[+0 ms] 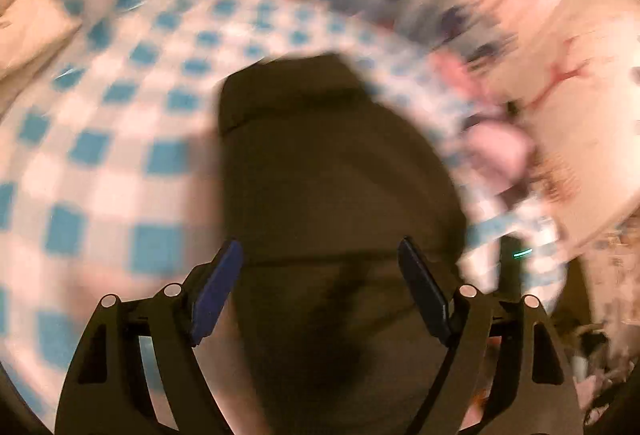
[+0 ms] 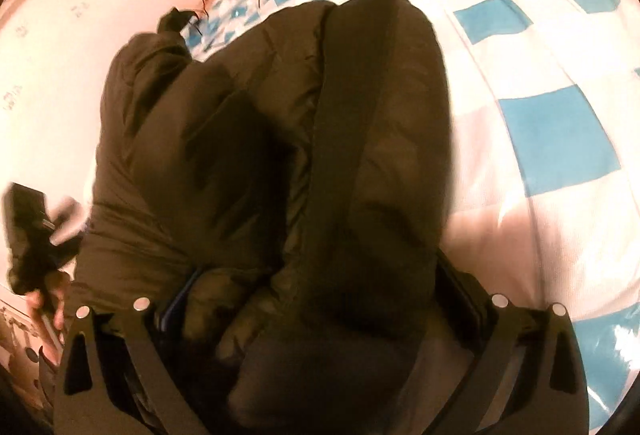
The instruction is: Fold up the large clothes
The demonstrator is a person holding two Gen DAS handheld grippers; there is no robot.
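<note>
The bed cover (image 2: 560, 139), checked in blue and white, fills the right and upper part of the right wrist view and the left half of the left wrist view; on it lies the dark padded jacket (image 2: 280, 139), bunched lengthwise through the middle of the frame, with a sleeve end (image 2: 172, 21) reaching the upper left. The step in hand is judged to be a fold partway made: one part of the jacket is gathered and carried over the rest. The next move is judged to call for the gathered part to be laid flat and aligned before it is let go. The right gripper (image 2: 320, 319) is seen at the bottom centre, its jaws set wide with a thick roll of jacket filling the gap and pressed against both pads, so a grip is read. The left gripper (image 1: 320, 291) is seen at the bottom centre of the blurred left wrist view, jaws wide, blue pads (image 1: 216, 291) bare; the jacket lies just beyond and below them, touched by neither. A hand (image 2: 46, 309) appears at the lower left edge of the right wrist view
</note>
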